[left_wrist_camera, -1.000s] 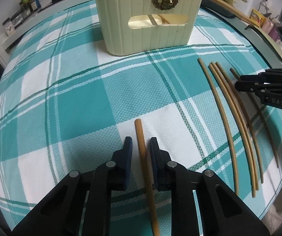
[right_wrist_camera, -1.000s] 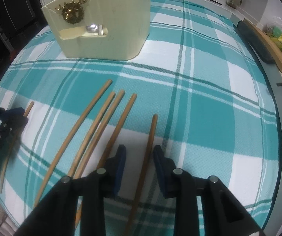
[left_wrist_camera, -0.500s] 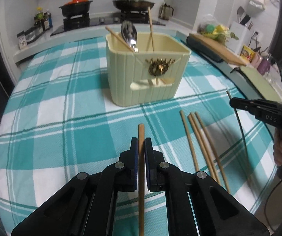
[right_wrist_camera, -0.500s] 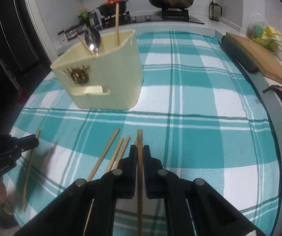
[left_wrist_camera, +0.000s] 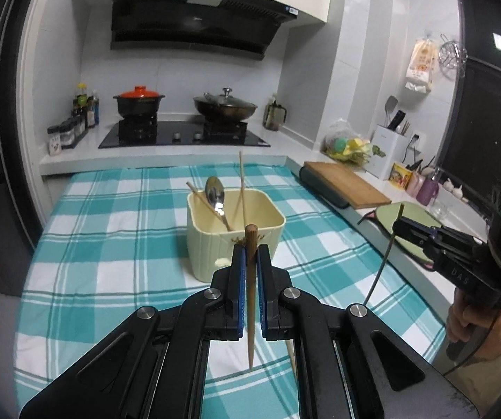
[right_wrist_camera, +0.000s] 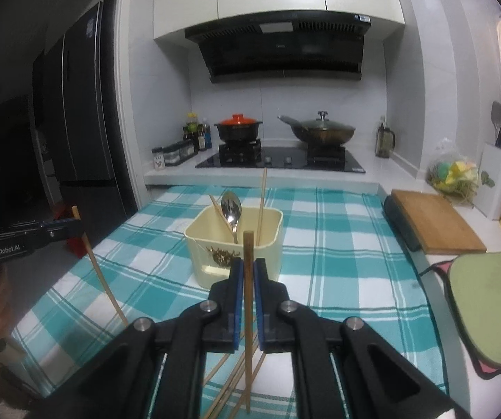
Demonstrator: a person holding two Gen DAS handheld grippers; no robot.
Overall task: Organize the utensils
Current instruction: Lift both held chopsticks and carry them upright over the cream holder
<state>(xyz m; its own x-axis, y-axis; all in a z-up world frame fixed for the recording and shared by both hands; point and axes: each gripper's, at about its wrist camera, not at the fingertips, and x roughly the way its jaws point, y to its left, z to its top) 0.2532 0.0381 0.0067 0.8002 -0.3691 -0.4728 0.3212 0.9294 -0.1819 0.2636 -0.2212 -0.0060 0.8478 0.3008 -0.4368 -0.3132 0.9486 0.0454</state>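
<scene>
The left gripper (left_wrist_camera: 249,256) is clamped on a thin brown wooden chopstick (left_wrist_camera: 250,300), held upright above the teal checked tablecloth (left_wrist_camera: 111,244). The right gripper (right_wrist_camera: 247,272) likewise pinches a second wooden chopstick (right_wrist_camera: 248,331). The cream plastic utensil holder (right_wrist_camera: 268,241) stands just beyond both.

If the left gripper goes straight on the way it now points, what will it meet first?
Probably the cream holder on the checked cloth. The left gripper, jaws shut on a chopstick, points slightly down at its near wall; nothing shows between them, though depth is unclear.
</scene>
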